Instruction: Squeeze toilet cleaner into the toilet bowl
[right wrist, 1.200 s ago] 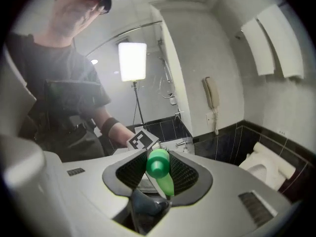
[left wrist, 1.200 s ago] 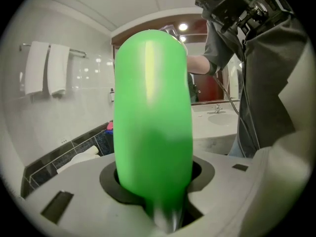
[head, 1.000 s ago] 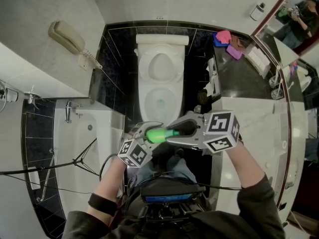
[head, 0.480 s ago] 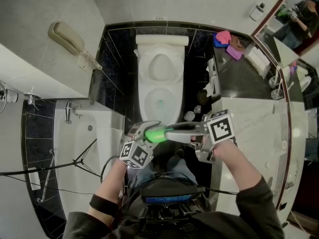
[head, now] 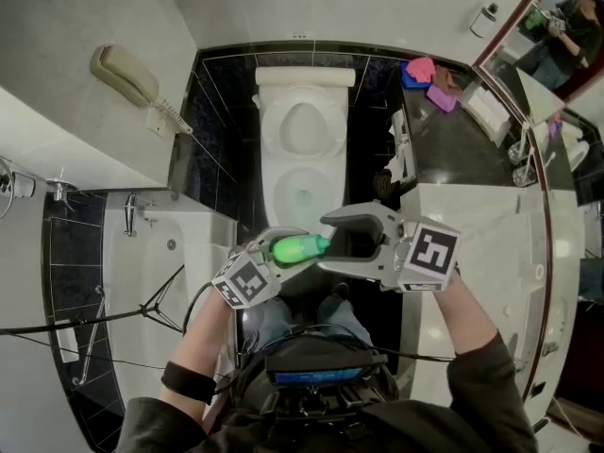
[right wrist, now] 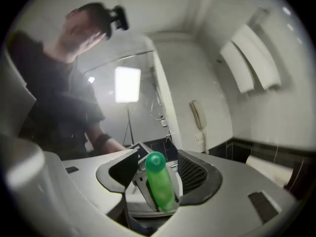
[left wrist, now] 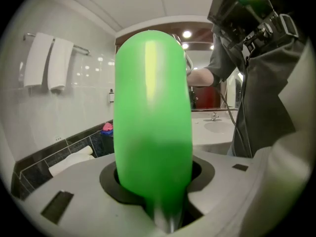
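Observation:
A green toilet cleaner bottle point(head: 298, 248) lies level above my knees, in front of the white toilet point(head: 276, 182) with its seat open. My left gripper point(head: 279, 252) is shut on the bottle's body, which fills the left gripper view point(left wrist: 153, 112). My right gripper point(head: 341, 243) stands open, and its jaws have just been opening. The bottle's tip sits between them with a gap on both sides. In the right gripper view the bottle point(right wrist: 160, 182) points at the camera, with the left gripper point(right wrist: 148, 194) shut on it and the right gripper's pads point(right wrist: 193, 176) well apart.
A wall phone point(head: 130, 74) hangs at the left above a bathtub point(head: 156, 253). A marble vanity point(head: 477, 220) runs along the right, with pink and blue cloths point(head: 425, 71) on the dark ledge behind. A tripod and cables point(head: 142, 305) stand at my left.
The right gripper's jaws, close around the bottle's tip before, have spread wide and the gripper has rolled and risen slightly. The left gripper still holds the bottle in about the same place.

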`<state>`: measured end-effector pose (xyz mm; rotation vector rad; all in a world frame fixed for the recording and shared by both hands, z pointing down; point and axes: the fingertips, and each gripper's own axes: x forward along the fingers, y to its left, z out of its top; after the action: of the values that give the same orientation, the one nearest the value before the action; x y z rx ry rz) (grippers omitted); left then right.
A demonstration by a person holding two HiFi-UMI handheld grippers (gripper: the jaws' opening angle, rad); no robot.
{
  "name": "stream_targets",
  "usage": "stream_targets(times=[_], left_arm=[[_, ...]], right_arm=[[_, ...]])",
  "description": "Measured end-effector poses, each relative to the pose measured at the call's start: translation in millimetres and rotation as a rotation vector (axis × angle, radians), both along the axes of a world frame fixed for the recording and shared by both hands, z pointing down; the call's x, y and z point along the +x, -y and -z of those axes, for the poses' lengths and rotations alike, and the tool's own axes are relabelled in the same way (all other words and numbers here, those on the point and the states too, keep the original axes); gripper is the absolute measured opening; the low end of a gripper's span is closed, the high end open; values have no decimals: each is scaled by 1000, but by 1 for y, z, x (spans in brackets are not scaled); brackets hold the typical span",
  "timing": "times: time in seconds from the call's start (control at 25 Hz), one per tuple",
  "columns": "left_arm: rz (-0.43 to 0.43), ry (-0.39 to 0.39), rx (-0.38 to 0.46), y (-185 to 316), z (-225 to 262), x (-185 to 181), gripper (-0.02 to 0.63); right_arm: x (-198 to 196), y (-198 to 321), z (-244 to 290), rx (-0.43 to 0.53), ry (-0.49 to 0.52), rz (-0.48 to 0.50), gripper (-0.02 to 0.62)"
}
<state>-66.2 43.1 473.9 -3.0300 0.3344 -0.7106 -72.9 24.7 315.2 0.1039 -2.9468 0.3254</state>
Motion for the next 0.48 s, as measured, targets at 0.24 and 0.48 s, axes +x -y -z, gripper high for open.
stream_targets(times=[0.24, 0.48], left_arm=[[-206, -15, -71, 4, 19, 5, 184], [-355, 33, -132, -6, 21, 6, 184]], right_arm=[[1, -8, 8, 527, -224, 132, 270], [1, -7, -7, 749, -347, 179, 245]])
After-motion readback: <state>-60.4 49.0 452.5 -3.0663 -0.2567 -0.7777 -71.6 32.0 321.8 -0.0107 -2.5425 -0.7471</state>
